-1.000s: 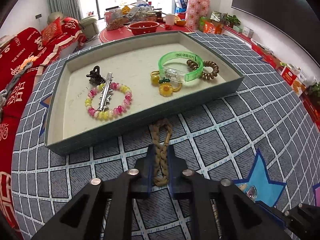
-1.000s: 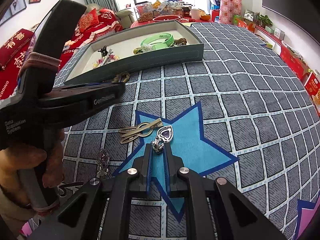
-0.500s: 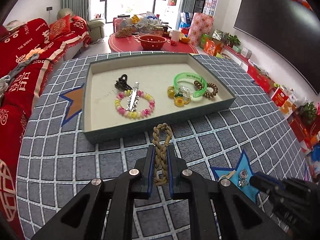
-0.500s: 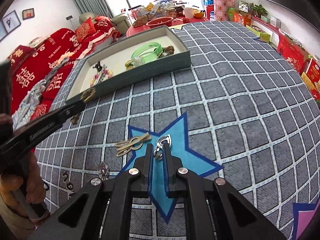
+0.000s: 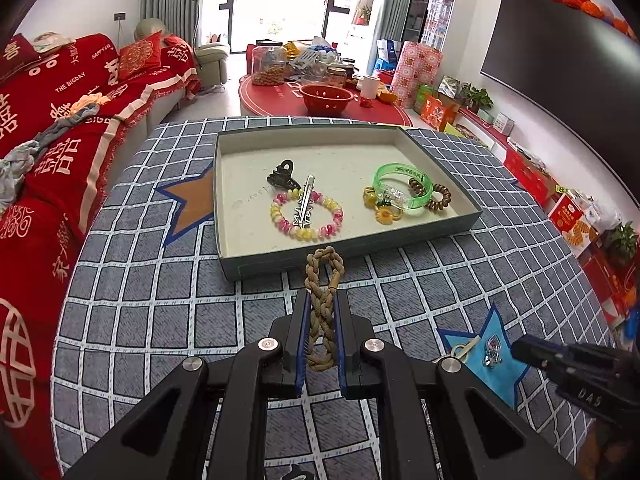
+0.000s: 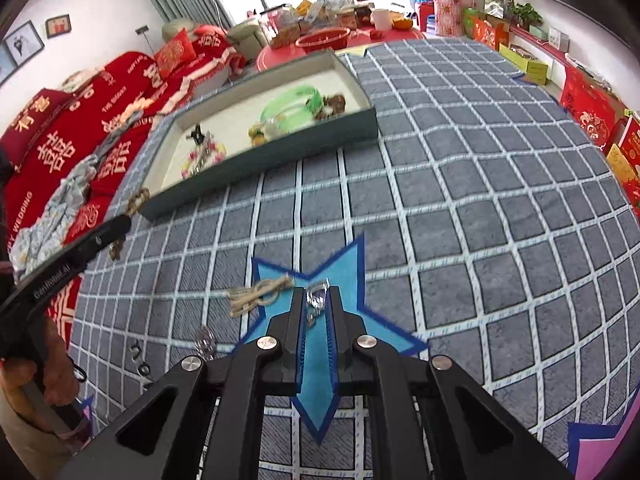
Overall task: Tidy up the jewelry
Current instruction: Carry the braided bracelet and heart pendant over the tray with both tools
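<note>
The left gripper [image 5: 323, 312] clamps a soft, light braided cord bracelet [image 5: 322, 304] mid-length just before the tray [image 5: 352, 250], while the right gripper's [image 6: 317, 308] jaws are opening around a small, slippery silver pendant [image 6: 316, 300].

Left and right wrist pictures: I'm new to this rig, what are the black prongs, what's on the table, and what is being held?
There is no robot arm. A person holds a two-finger claw in each hand, and each picture comes from a camera on one claw, looking along its fingers.

Left wrist view: the left claw is shut on a braided tan bracelet, carried just short of the grey tray. The tray holds a bead bracelet, a silver clip, a black claw clip, a green bangle, a brown coil tie and a yellow flower piece.

Right wrist view: the right claw has a silver pendant between its fingers, and its jaws are opening. Beside it on the checked cloth lies a gold hair clip.
</note>
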`<state>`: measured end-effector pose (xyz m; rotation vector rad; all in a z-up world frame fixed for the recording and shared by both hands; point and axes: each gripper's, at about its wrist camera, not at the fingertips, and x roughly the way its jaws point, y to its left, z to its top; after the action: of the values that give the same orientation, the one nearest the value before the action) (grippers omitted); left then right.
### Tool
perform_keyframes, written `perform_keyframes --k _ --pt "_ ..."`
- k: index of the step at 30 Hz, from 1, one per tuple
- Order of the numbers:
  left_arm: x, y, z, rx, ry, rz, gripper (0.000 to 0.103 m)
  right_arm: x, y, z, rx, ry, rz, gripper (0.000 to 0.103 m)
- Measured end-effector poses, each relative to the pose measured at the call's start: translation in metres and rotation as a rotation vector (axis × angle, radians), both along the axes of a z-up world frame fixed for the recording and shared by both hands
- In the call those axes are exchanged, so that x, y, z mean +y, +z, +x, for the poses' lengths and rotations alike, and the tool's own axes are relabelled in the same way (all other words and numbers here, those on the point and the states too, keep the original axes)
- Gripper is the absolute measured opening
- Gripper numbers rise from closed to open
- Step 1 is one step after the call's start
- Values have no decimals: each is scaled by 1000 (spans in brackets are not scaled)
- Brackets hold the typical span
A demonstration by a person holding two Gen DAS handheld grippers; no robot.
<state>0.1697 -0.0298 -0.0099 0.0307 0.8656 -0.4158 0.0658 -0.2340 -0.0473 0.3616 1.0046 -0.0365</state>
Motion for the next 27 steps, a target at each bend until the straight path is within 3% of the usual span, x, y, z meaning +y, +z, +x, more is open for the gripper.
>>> perform_keyframes --k 2,8,11,13,14,27 --pt "1 -3 -1 7 1 0 24 4 -7 -1 13 0 -5 26" --pt "4 -7 -4 15 7 9 24 20 -16 6 24 24 -65 34" --pt "6 -8 -3 23 12 7 24 30 -16 11 27 34 -140 33" --pt "6 -9 -4 25 12 8 24 34 -16 12 31 30 -179 25" --pt "6 -9 -4 26 11 7 24 33 -16 12 31 27 -185 17" --pt "1 -2 -6 8 5 7 24 -5 12 6 -58 -35 -4 13"
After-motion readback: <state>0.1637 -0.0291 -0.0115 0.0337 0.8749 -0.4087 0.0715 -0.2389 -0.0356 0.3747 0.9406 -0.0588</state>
